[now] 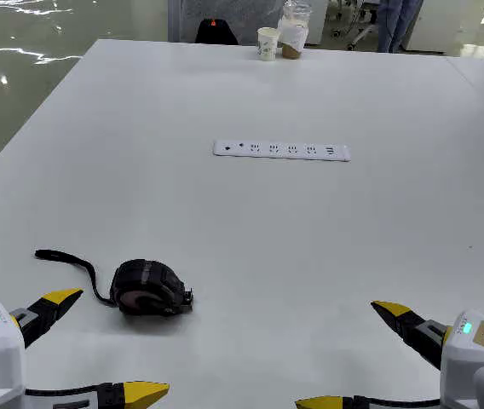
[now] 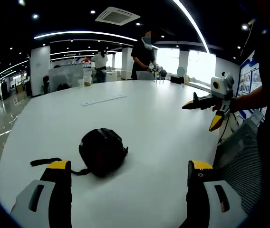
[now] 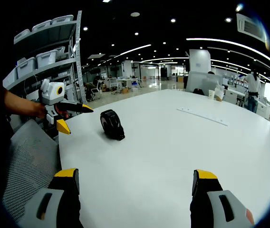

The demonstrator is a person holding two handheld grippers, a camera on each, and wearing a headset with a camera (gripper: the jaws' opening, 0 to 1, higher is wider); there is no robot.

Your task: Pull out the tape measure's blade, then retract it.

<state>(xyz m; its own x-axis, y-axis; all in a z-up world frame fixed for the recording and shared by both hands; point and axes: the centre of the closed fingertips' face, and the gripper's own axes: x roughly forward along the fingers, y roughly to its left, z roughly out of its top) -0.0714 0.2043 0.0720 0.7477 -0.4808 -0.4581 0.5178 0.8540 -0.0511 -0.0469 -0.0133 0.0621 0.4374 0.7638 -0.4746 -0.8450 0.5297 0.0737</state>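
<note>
- Looking down in the head view, the black tape measure [image 1: 146, 288] lies on the white worktop [image 1: 310, 239], low and left of centre, with its black strap [image 1: 67, 259] trailing off to the left.
- The left gripper [image 1: 103, 345] sits at the bottom left corner, just beside the tape measure but apart from it. Its yellow-tipped jaws are spread wide and hold nothing.
- The right gripper [image 1: 354, 355] sits at the bottom right corner, well apart from the tape measure. Its jaws are also spread wide and hold nothing.
- A white power strip [image 1: 280, 151] lies flat near the middle of the worktop. A paper cup [image 1: 267, 43] and a jar [image 1: 294, 30] stand at the far edge.
- In the left gripper view, the left gripper [image 2: 129, 166] has its jaws wide apart. The tape measure [image 2: 102, 151] rests on the worktop between and just ahead of the tips, touching neither.
- The right gripper [image 2: 199, 117] comes in from the right, held in a hand above the worktop with its jaws parted. The power strip [image 2: 104, 99] lies farther off.
- In the right gripper view, the right gripper [image 3: 135, 174] holds its jaws wide over bare worktop. The tape measure [image 3: 112, 124] lies ahead and to the left, near the worktop's edge.
- The left gripper [image 3: 77, 121] hovers just beside the tape measure with its jaws parted, in front of shelving [image 3: 44, 52].
</note>
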